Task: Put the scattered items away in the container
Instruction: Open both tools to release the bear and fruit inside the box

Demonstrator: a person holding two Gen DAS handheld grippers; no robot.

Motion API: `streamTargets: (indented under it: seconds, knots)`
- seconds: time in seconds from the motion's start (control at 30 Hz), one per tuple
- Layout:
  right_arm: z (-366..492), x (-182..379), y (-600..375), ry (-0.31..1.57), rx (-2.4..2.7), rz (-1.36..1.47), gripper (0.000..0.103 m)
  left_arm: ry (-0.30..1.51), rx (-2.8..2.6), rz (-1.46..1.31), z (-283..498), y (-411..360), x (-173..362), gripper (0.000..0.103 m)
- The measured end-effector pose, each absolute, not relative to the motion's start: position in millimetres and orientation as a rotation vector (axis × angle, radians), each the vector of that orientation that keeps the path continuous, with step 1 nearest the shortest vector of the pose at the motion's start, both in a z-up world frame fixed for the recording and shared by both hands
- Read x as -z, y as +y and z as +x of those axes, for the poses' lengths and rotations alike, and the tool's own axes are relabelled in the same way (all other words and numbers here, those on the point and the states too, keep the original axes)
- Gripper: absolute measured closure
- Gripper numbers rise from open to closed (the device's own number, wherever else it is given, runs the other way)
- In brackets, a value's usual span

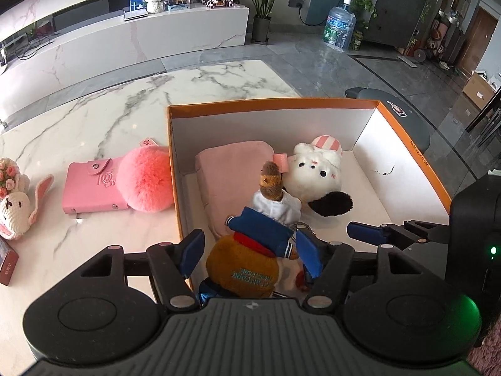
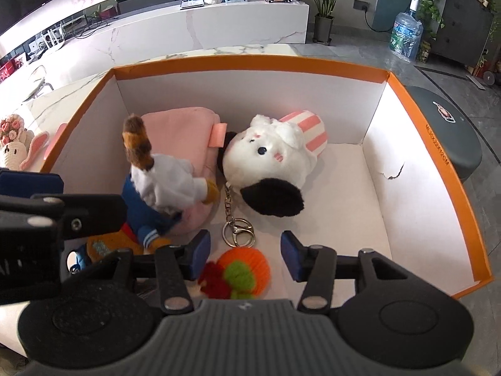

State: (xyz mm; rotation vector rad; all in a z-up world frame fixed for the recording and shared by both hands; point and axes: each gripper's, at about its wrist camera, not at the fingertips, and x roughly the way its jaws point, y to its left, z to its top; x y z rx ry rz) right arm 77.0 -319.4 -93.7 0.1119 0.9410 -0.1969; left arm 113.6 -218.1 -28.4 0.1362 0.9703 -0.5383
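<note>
An orange-rimmed white box (image 1: 410,144) (image 2: 438,144) holds a pink pouch (image 1: 225,172) (image 2: 184,131), a white plush with a striped hat (image 1: 316,169) (image 2: 269,163) and its keyring (image 2: 238,228). My left gripper (image 1: 250,250) is open around a brown plush doll in a blue and white outfit (image 1: 250,260) (image 2: 162,185) lying in the box's near left corner. My right gripper (image 2: 244,253) is open above an orange knitted toy (image 2: 244,269) on the box floor; its fingers (image 1: 366,232) show in the left wrist view.
On the marble table (image 1: 109,119) left of the box lie a pink wallet (image 1: 90,188), a pink pompom (image 1: 147,178), a crocheted bunny (image 1: 15,206) (image 2: 15,150) and a red box (image 1: 7,266). A grey stool (image 2: 447,125) stands right of the box.
</note>
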Motion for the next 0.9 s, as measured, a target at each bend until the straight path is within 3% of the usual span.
streamTargets:
  seconds: [0.13,0.27,0.9]
  knots:
    - [76.0,93.3,-319.2,0.936,0.2,0.112,0.044,0.95,0.537,0.124,110.6,-215.7,24.2,0.024]
    - [74.1,91.9,-320.1,0.922,0.212,0.107,0.02,0.926,0.536,0.113,107.2,-213.2,19.2,0.021]
    - [54.3,66.7,-316.2,0.875,0.258,0.094,0.013,0.863,0.48,0.054,91.1,-173.1,2.7,0.021]
